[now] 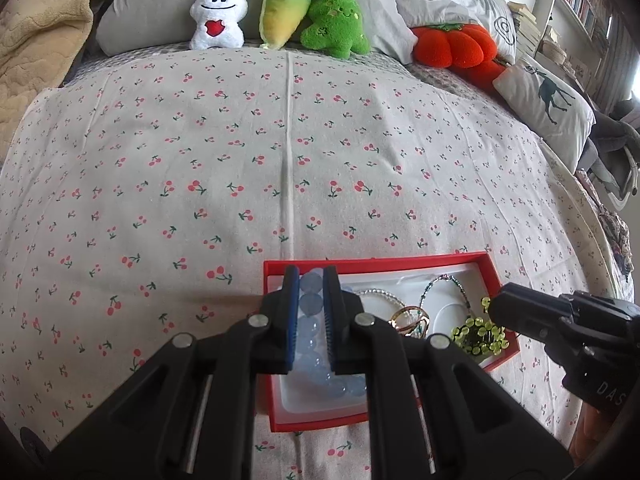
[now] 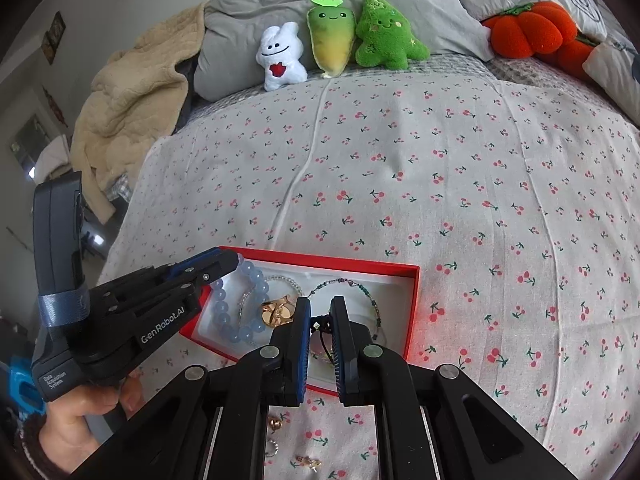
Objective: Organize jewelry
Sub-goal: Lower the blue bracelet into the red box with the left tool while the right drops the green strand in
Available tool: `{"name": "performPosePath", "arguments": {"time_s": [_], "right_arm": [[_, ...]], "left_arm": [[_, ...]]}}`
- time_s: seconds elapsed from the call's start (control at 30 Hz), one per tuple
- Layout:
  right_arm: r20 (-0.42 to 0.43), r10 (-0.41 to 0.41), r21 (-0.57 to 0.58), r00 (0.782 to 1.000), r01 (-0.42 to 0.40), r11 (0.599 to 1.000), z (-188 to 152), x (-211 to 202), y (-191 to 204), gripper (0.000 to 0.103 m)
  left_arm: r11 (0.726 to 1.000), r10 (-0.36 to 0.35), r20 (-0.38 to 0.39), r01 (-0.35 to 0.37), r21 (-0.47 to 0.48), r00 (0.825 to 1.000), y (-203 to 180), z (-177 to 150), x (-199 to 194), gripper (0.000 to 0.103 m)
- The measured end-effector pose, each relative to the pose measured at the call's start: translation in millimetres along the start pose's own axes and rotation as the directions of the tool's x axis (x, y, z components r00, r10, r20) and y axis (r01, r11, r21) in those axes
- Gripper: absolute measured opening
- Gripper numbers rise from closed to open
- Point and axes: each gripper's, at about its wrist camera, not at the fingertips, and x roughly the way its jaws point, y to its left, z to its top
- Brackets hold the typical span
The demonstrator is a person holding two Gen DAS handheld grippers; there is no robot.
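My left gripper (image 1: 311,300) has its jaws nearly pressed together, right over the blue bead bracelet (image 2: 236,304). I can't tell if they pinch it. My right gripper (image 2: 321,320) also has its jaws nearly together, with a thin dark cord (image 2: 325,330) between them. Under both sits the red jewelry box (image 2: 414,300) on the bed (image 1: 280,160). Inside, just beside my jaws, are gold rings (image 2: 276,311), thin bead chains (image 2: 360,286) and a yellow-green bead piece (image 1: 476,334). Some small gold bits (image 2: 308,462) lie on the bed below my right jaws. Far ahead, plush toys (image 1: 280,12) lean on pillows.
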Motion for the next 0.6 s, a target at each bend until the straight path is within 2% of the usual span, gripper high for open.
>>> {"name": "performPosePath", "arguments": {"time_s": [0.23, 0.43, 0.5, 0.6], "right_arm": [[0.019, 0.006, 0.031, 1.0, -0.007, 1.0, 5, -5, -6, 0.014], [0.04, -0.001, 0.033, 0.999, -0.001, 0.999, 1, -25, -13, 0.014], [0.041, 0.0, 0.037, 0.999, -0.002, 0.999, -4, -31, -16, 0.014], [0.04, -0.005, 0.031, 0.999, 0.004, 1.0, -13, -38, -18, 0.014]], "left_arm": [[0.998, 0.035, 0.027, -0.036, 0.046, 0.999, -3, -4, -15, 0.015], [0.996, 0.043, 0.045, -0.046, 0.07, 0.998, -4, -13, -44, 0.047], [0.996, 0.049, 0.041, -0.051, 0.069, 0.998, -2, -19, -50, 0.062], [0.996, 0.061, 0.024, -0.062, 0.063, 0.998, 0, -31, -57, 0.073]]}}
